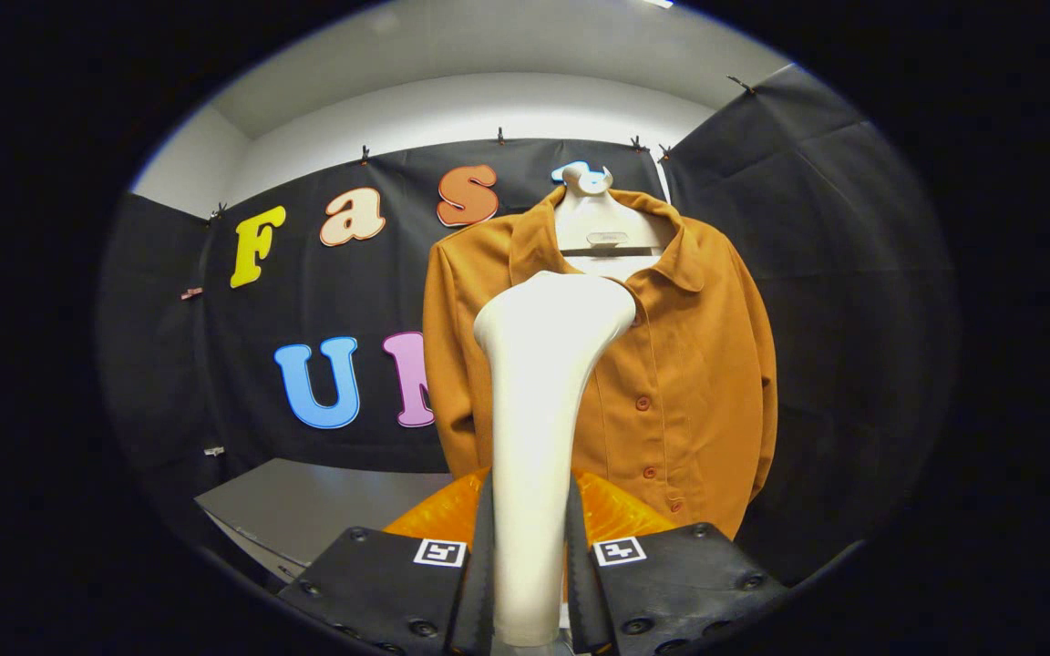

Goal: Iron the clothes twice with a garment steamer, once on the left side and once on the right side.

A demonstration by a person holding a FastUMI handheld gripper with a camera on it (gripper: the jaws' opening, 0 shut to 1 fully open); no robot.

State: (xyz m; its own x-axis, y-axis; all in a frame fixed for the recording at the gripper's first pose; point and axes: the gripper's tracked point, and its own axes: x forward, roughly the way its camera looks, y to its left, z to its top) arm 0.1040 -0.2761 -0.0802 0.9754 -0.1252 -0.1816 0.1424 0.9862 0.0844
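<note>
A white garment steamer (539, 410) stands upright between my two black fingers, and my gripper (530, 565) is shut on its handle. Its wide head rises in front of an orange-brown button-up shirt (689, 364). The shirt hangs on a white hanger (598, 228) against the black booth wall, beyond the fingers. The steamer head covers the shirt's chest just left of the button row; I cannot tell whether it touches the cloth. An orange translucent part (616, 515) shows behind the steamer's handle, just above the fingers.
A grey table top (324, 510) lies low to the left of the shirt, its corner near my left finger. Black cloth walls close in behind and to the right of the shirt.
</note>
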